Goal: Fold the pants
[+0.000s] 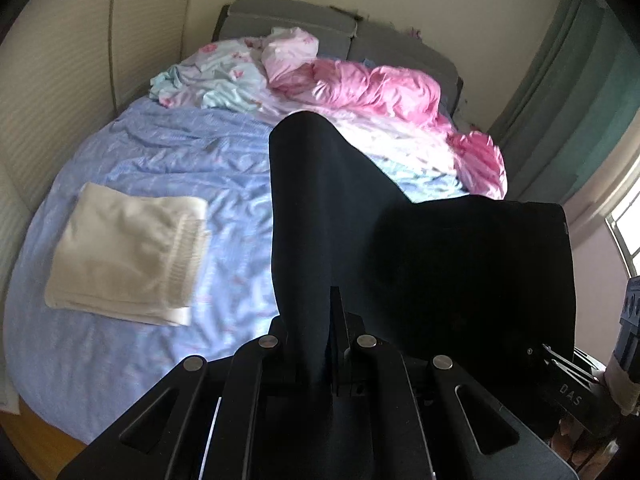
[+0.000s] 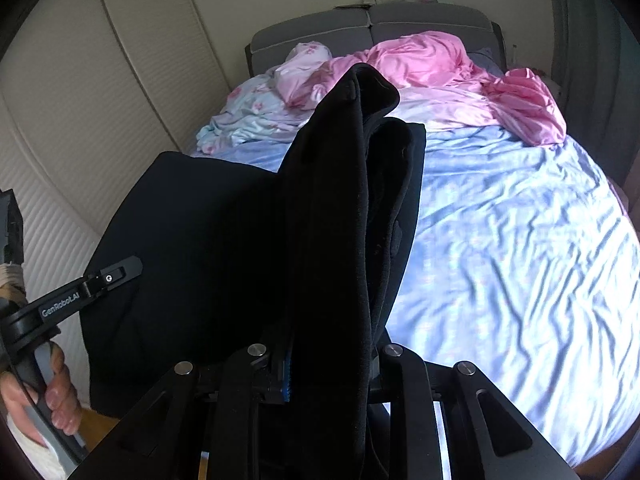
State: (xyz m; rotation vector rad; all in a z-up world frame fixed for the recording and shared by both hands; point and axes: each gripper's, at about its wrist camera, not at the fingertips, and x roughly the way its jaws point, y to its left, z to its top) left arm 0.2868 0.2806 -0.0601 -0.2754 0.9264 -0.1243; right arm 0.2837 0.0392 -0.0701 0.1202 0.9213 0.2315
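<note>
Nearest us, our left gripper [image 1: 334, 344] is pinched nearly shut on a thin edge of the black pants [image 1: 440, 248], and our right gripper [image 2: 328, 364] is clamped on a thicker bunched edge, so the pants hang in the air between them. We judge the fold barely begun: the pants are not yet laid flat. Their long axis seems to run away from us over the blue bedsheet [image 2: 520, 240], toward the pink quilt [image 2: 440, 64].
</note>
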